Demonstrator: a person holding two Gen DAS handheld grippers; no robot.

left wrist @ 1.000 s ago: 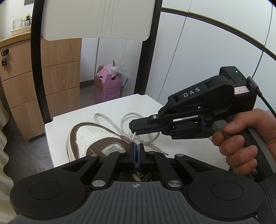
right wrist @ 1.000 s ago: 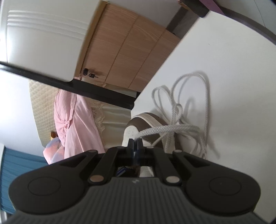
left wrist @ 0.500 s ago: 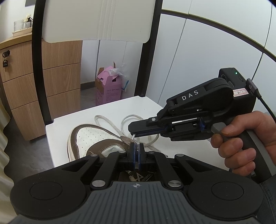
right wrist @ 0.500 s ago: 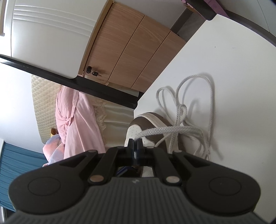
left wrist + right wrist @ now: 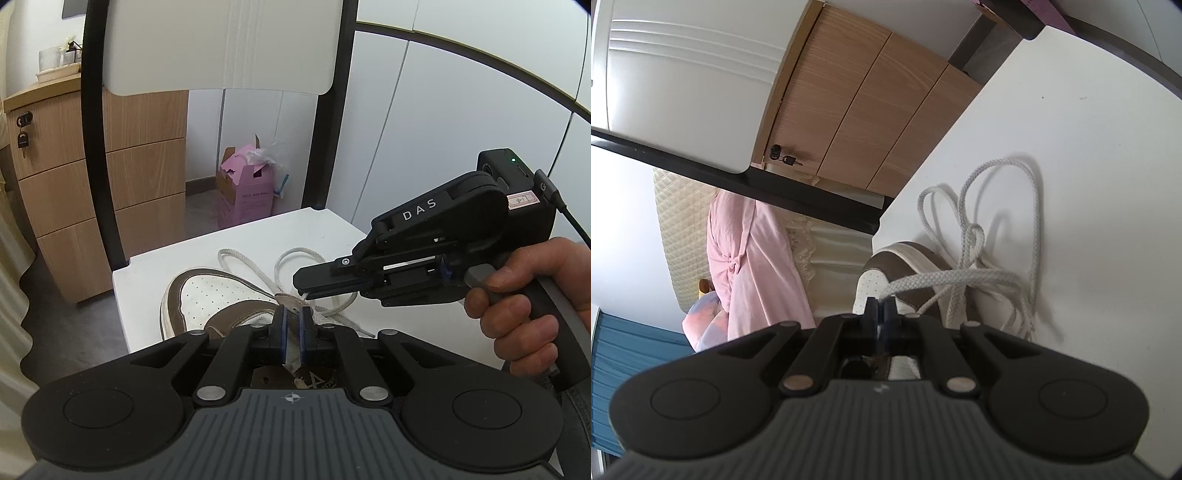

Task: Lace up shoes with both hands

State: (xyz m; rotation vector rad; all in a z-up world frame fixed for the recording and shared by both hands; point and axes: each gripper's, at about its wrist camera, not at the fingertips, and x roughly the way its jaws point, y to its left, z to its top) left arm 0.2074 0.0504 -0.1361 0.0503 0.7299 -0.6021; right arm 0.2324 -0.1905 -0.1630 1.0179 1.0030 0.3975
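Soft, limp lace trailing off the brown-and-white shoe at lower centre on the white desk, clamped at its tip by the right hand-held gripper, left hand-held gripper just easing apart, pads astride the shoe's tongue; best pinched at the stiff tip.

Beyond the hand-held gripper of the left hand stands a white chair backrest on a black frame, and through the gap below it a pink cardboard box sits open on the grey floor. To the left of it is a wooden drawer cabinet with a key hanging in its lock. Ahead and left of the right-hand hand-held gripper hangs a pink cloth against cream quilted bedding.
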